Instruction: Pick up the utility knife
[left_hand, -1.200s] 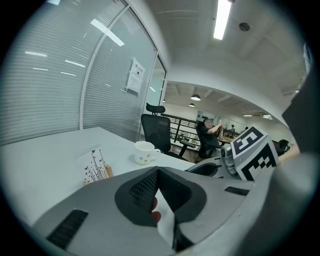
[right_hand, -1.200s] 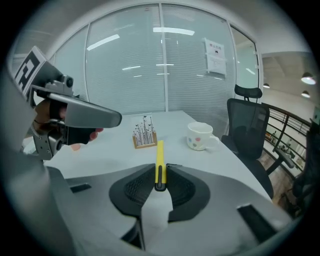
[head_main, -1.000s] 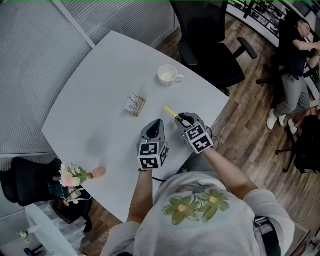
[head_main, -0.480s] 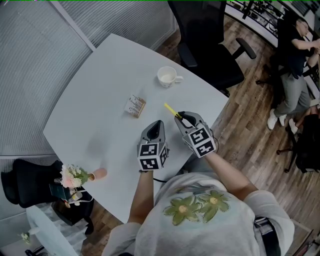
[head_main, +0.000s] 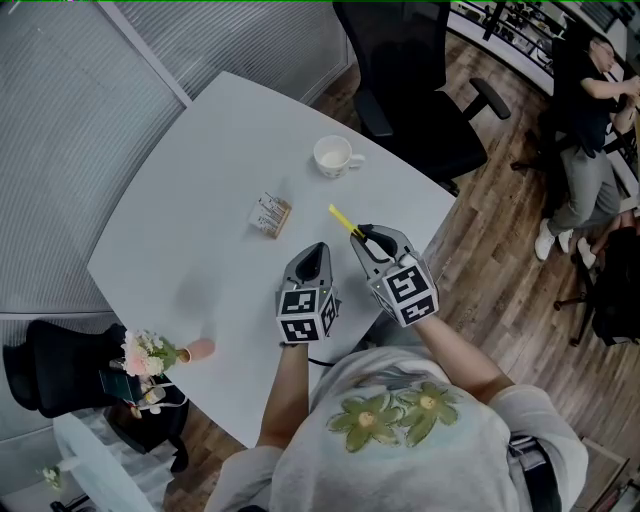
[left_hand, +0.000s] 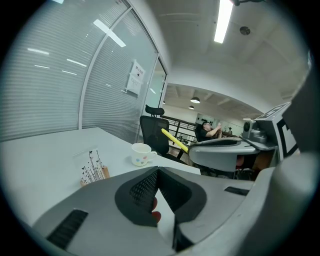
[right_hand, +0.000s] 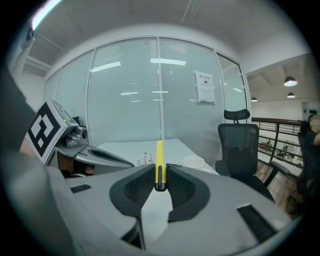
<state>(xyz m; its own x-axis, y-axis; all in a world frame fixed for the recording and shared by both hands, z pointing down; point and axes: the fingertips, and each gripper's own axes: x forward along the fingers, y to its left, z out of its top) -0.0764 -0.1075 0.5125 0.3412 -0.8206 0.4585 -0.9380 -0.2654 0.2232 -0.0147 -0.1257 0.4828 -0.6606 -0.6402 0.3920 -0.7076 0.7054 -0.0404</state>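
The utility knife (head_main: 342, 221) is slim and yellow with a black slider. It sticks out forward from my right gripper (head_main: 368, 236), which is shut on its rear end and holds it above the white table (head_main: 200, 150). In the right gripper view the knife (right_hand: 159, 160) runs straight ahead, pinched between the dark pads (right_hand: 176, 189). My left gripper (head_main: 316, 248) hovers just to the left, its jaws shut with nothing between them. The left gripper view shows the knife (left_hand: 174, 139) in the air to the right, past its own shut jaws (left_hand: 157, 172).
A white cup (head_main: 333, 155) stands near the table's far edge, and a small printed card box (head_main: 270, 214) lies left of the knife. A flower vase (head_main: 150, 352) sits at the near left edge. A black office chair (head_main: 410, 90) stands beyond the table.
My right gripper has risen off the table with the knife in it, and its marker cube looms larger. The left gripper has stayed put.
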